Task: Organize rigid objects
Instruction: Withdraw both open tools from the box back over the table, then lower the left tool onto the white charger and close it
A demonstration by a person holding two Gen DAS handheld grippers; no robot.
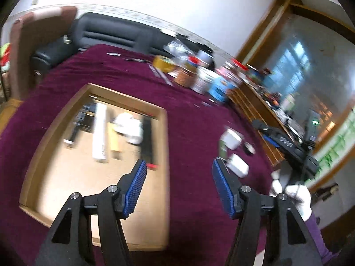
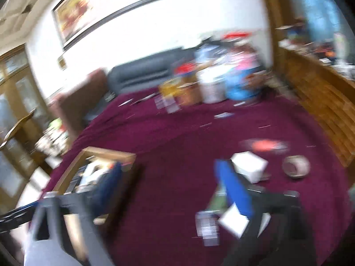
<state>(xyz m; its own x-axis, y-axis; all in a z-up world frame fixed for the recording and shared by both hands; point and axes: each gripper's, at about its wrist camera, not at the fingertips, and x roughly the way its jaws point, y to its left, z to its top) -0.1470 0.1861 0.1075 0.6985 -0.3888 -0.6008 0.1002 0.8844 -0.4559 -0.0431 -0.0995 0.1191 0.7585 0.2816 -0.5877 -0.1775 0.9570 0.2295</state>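
Observation:
A shallow cardboard box (image 1: 163,155) lies on the maroon tablecloth (image 1: 195,119) and holds several blurred items, among them a long white piece (image 1: 99,130) and a white lump (image 1: 131,127). My left gripper (image 1: 179,175) is open and empty, over the box's right wall. Small white boxes (image 1: 237,165) and a green item (image 1: 222,147) lie to its right. The right gripper (image 1: 288,141) shows at the far right in that view. In the blurred right wrist view my right gripper (image 2: 168,173) is open and empty above the cloth, with a white box (image 2: 249,166), a tape roll (image 2: 296,166) and an orange item (image 2: 265,145) ahead to its right.
Jars, tins and a yellow tape roll (image 1: 164,63) crowd the table's far side (image 2: 213,82). A wooden sideboard (image 1: 255,110) borders the table on the right. A dark sofa (image 1: 115,33) and a brown chair (image 1: 26,51) stand behind.

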